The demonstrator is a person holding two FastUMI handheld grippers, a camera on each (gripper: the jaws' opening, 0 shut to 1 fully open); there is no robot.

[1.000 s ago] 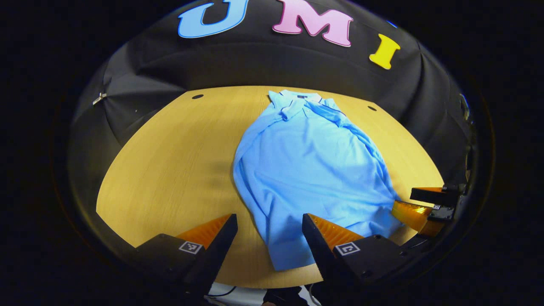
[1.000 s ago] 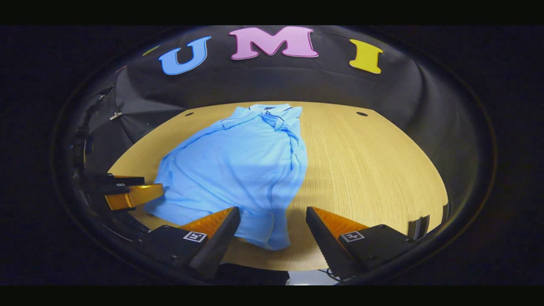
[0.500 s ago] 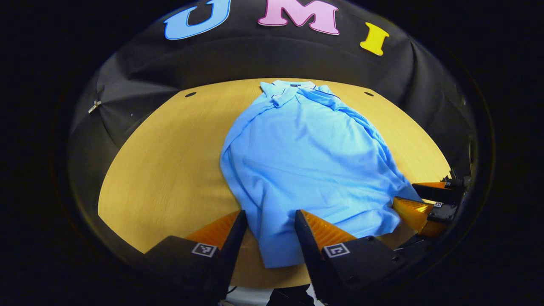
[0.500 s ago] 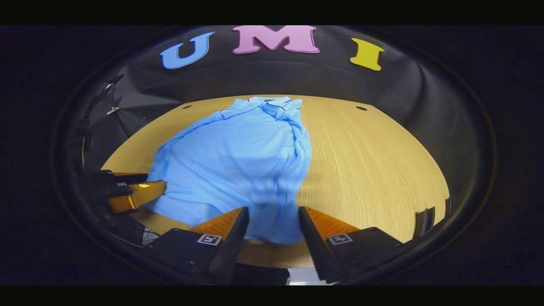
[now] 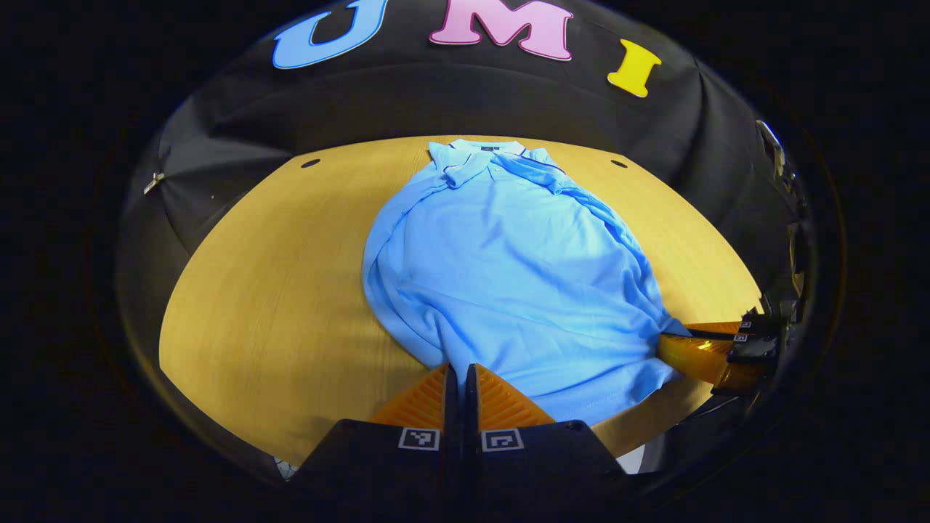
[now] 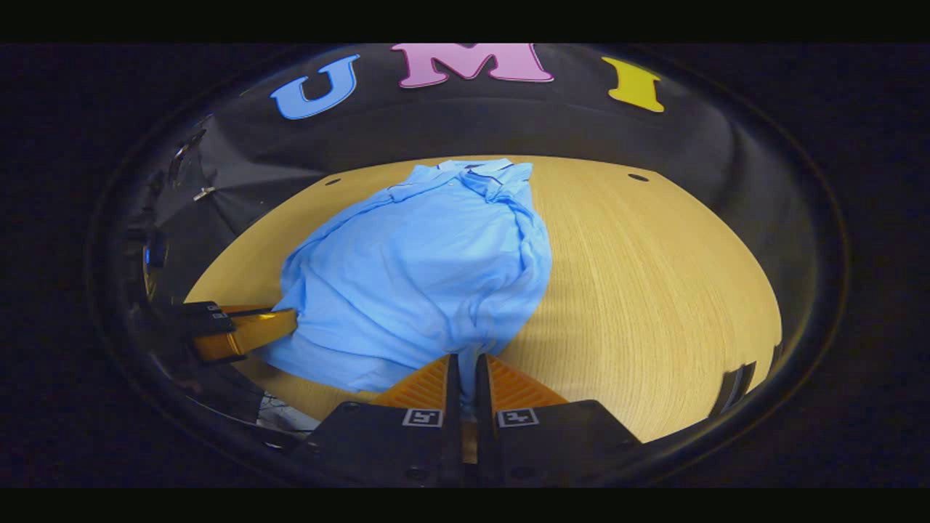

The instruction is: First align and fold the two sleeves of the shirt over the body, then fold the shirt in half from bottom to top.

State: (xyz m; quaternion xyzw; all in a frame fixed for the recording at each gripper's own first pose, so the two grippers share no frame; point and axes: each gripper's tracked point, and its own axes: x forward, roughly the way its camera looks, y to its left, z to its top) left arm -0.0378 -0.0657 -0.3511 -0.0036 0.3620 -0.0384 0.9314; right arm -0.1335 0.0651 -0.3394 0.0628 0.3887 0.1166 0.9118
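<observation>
clamping down, both grippers have pinched the bottom hem of the blue shirt (image 5: 501,276): left gripper (image 5: 456,372) and right gripper (image 6: 462,363) now have fingers pressed together on cloth, where a second ago they stood spread; sleeves look folded in, so the bottom-to-top fold on the table (image 5: 276,290) seems next

Your left gripper (image 5: 456,372) is hiding the shirt (image 5: 501,269) hem it is pinching; your right gripper (image 6: 465,363) is covering the other corner, and both sleeves are lying tucked underneath.
</observation>
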